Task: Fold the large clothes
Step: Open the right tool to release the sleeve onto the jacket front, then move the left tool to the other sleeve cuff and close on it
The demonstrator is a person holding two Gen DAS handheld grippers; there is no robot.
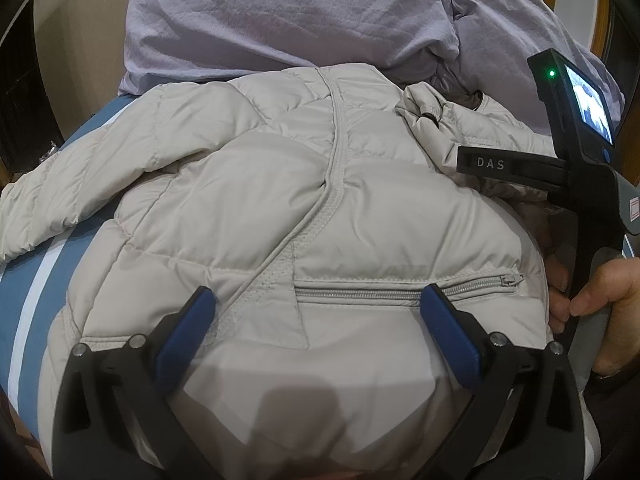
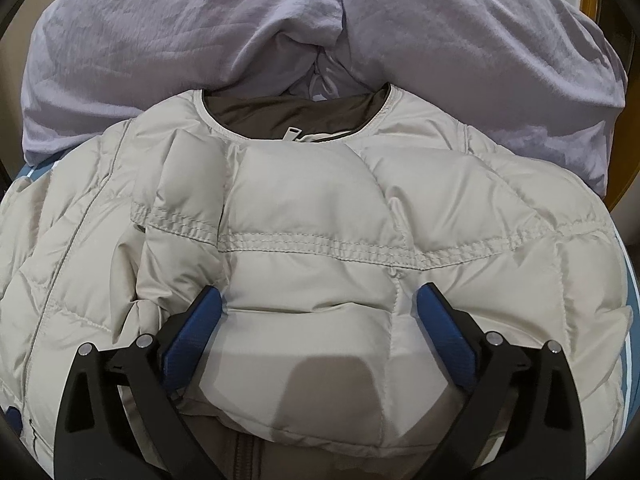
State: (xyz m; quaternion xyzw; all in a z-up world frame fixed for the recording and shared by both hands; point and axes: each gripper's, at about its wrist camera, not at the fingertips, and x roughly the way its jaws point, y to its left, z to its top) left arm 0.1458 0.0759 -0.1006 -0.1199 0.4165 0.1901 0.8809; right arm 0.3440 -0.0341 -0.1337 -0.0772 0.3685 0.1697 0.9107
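Both left gripper (image 1: 316, 296) and right gripper (image 2: 318, 294) wide open, empty, over beige puffer jacket (image 1: 248, 184) beside lilac garment (image 1: 280, 12).

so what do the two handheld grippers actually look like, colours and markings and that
Both the left gripper and right gripper have black linkage arms with silver pivot pins and blue textured finger pads. Seen from the left, the right one is a black frame with a grey handle, white "DAS" lettering, a green light and a small lit screen.
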